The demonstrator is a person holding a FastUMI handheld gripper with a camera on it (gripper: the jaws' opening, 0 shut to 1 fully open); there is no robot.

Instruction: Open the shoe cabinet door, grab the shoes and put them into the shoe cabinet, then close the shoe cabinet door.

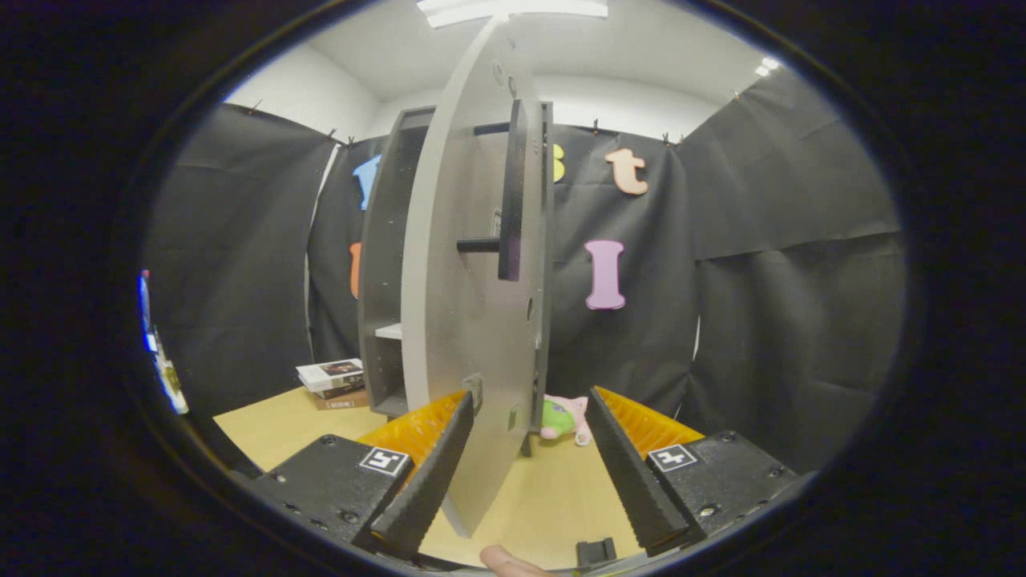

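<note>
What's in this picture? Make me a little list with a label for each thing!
door: tall grey shoe cabinet door open, edge-on between the jaws
handle: black bar handle on the door
cabinet: grey shoe cabinet behind the door
gripper: gripper open, jaws either side of the door
toy: pink and green plush toy on the table beyond the jaws
books: stacked books beside the cabinet

Pale grey cabinet door [461,304], black handle [510,192], pink-and-green plush toy [563,418]
</note>
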